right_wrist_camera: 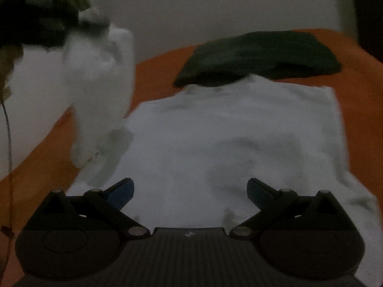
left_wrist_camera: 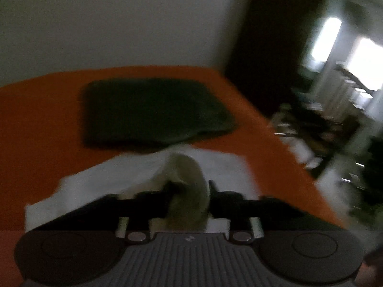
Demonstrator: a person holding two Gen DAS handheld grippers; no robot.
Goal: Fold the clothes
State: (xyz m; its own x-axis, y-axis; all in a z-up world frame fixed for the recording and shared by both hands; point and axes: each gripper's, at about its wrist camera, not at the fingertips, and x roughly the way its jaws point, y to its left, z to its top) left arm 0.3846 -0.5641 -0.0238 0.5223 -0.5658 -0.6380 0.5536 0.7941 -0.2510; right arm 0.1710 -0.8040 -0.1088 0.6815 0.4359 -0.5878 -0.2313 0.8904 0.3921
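Note:
A white garment (right_wrist_camera: pixel 227 131) lies spread on the orange bed cover (right_wrist_camera: pixel 158 71). My left gripper (left_wrist_camera: pixel 189 196) is shut on a bunched fold of the white garment (left_wrist_camera: pixel 186 181), lifted off the bed. In the right wrist view that same gripper (right_wrist_camera: pixel 47 24) shows at the upper left, with the lifted white cloth (right_wrist_camera: pixel 100 83) hanging below it. My right gripper (right_wrist_camera: pixel 190 189) hovers low over the near part of the garment, its blue-tipped fingers (right_wrist_camera: pixel 122 191) wide open and holding nothing. A folded dark green garment (left_wrist_camera: pixel 153 112) lies further back on the bed, also seen as a dark stack (right_wrist_camera: pixel 258 55).
A pale wall (left_wrist_camera: pixel 119 24) rises behind the bed. To the right of the bed's edge (left_wrist_camera: pixel 275 131) is a dim cluttered area with furniture (left_wrist_camera: pixel 323 124) and bright windows (left_wrist_camera: pixel 330 38). The left wrist view is motion-blurred.

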